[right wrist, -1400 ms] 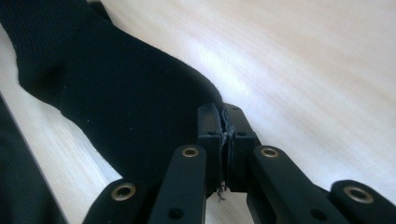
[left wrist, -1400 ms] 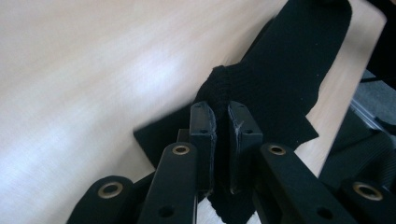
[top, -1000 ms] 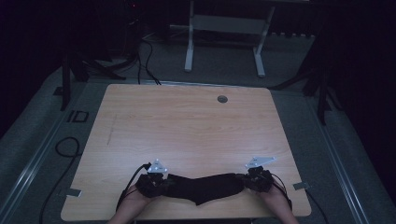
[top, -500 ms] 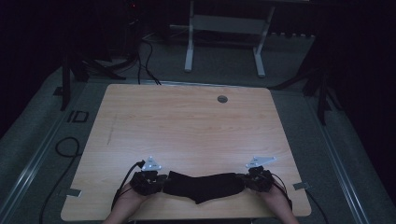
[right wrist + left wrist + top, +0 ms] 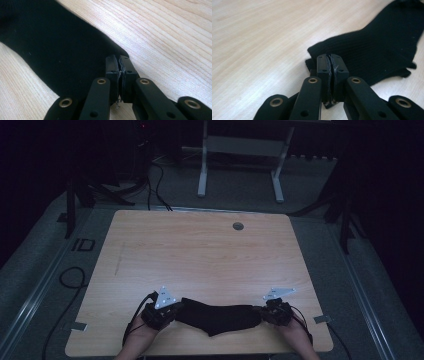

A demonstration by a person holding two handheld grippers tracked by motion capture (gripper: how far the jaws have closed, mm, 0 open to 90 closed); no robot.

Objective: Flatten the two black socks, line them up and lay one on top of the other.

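Black sock [image 5: 218,317] lies flat along the near edge of the tabletop [image 5: 200,255], stretched between both hands. Left gripper [image 5: 172,310] holds its left end; the fingers [image 5: 323,66] have just been closing and now press together on a fold of the knit fabric. Right gripper [image 5: 262,312] clamps the opposite end, fingers [image 5: 127,68] pinched tight on the cloth edge. Sock shows ribbed texture in the left gripper view, no readable label. Floor marking "ID" [image 5: 82,245] sits left of the tabletop. Small round grommet [image 5: 238,226] near the far edge.
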